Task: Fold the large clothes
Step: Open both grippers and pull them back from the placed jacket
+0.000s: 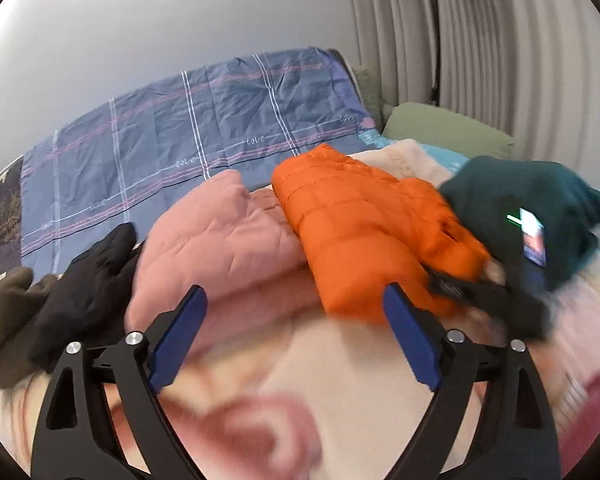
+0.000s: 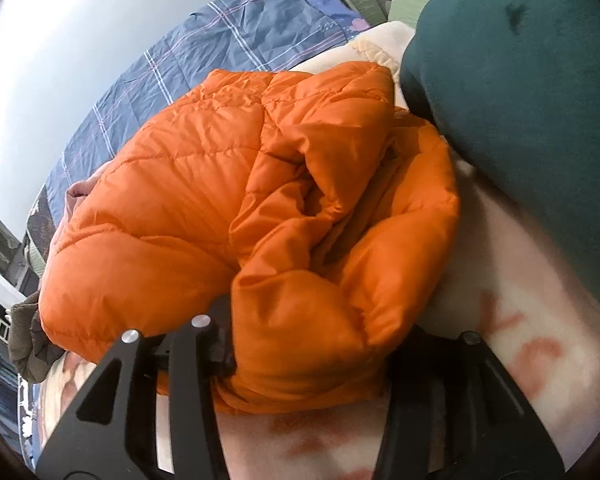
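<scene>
We see orange quilted jacket (image 2: 204, 200), pink jacket (image 1: 216, 240), black garment (image 1: 88, 280), olive garment (image 1: 4, 320), blue plaid quilt (image 1: 204, 120), teal sleeve (image 2: 520, 72), cream-and-pink blanket (image 1: 340, 380).

Blue plaid quilt (image 1: 188, 140) against pale wall (image 1: 140, 32), green pillow (image 1: 440, 128), ribbed curtain (image 1: 500, 40), cream printed blanket (image 1: 340, 380)

Wide-open left gripper (image 1: 296, 312) over cream blanket (image 1: 340, 380), before orange puffer jacket (image 1: 352, 216) and pink garment (image 1: 220, 240)
</scene>
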